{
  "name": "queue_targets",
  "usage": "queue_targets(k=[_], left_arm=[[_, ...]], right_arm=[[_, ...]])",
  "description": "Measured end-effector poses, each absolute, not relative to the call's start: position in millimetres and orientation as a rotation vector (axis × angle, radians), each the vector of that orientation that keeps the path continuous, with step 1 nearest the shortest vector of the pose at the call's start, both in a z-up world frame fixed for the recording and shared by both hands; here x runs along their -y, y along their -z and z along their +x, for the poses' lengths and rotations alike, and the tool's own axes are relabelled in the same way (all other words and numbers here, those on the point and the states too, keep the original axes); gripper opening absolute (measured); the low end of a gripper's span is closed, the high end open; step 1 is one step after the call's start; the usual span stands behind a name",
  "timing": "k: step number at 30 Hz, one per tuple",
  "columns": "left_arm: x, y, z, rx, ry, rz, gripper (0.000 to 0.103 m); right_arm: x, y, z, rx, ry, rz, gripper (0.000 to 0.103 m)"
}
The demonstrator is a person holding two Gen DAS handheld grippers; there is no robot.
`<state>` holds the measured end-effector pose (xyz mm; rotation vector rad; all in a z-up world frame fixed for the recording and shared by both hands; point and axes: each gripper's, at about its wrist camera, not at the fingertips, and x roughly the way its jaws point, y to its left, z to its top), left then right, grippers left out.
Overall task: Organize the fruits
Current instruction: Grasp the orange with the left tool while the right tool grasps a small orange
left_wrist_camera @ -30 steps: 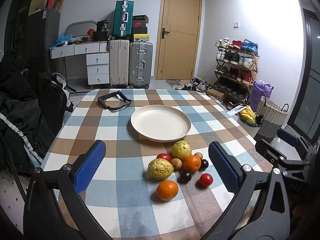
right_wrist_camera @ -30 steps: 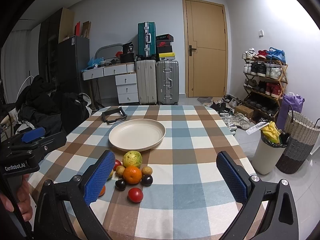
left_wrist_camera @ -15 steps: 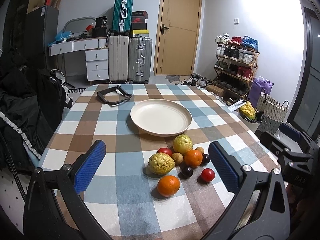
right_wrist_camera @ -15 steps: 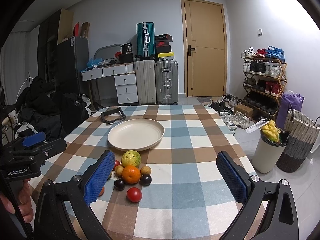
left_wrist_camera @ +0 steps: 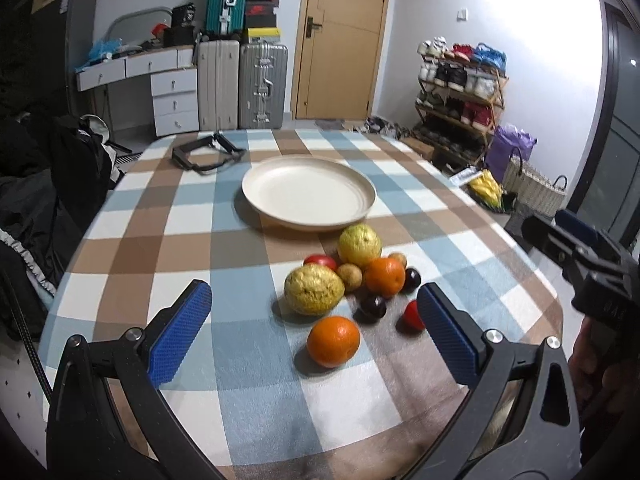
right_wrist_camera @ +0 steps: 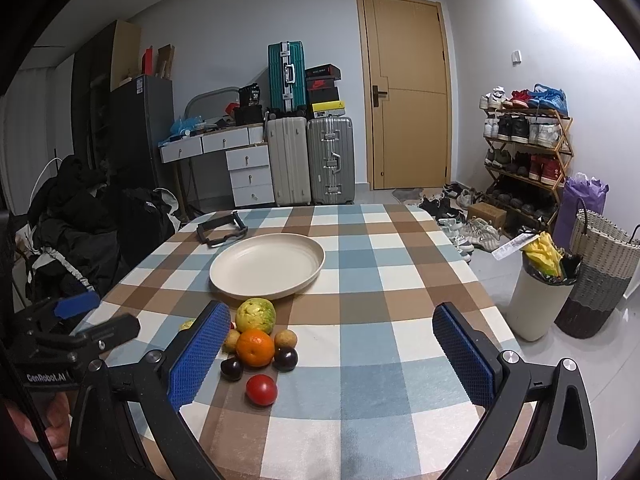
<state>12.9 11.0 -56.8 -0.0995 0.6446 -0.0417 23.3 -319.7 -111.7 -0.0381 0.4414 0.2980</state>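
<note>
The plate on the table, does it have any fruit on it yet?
No, the plate is bare, and all the fruit, like the nearest orange, sits on the tablecloth beside it.

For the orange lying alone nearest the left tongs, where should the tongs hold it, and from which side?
Grip the near orange across its widest middle, coming from the front table edge with the open left tongs. It is round and sits apart from the fruit cluster, so both sides look free.
</note>
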Motion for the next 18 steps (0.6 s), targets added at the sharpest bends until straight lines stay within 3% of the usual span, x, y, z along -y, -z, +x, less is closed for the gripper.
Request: queue_targets(k=[8,18], left_arm=[[-16.8,87.6,32.1,-0.729,0.076,-0.135,0.102],[-13.7,119.4,53.7,-0.820,0.129,-0.185,0.093]], right_arm=[[317.1,125.0,37.0,-0.460,-0.299,-0.053,0.103],[317.0,148.6,57.0,-0.519,-0.310,-0.038,0.103]])
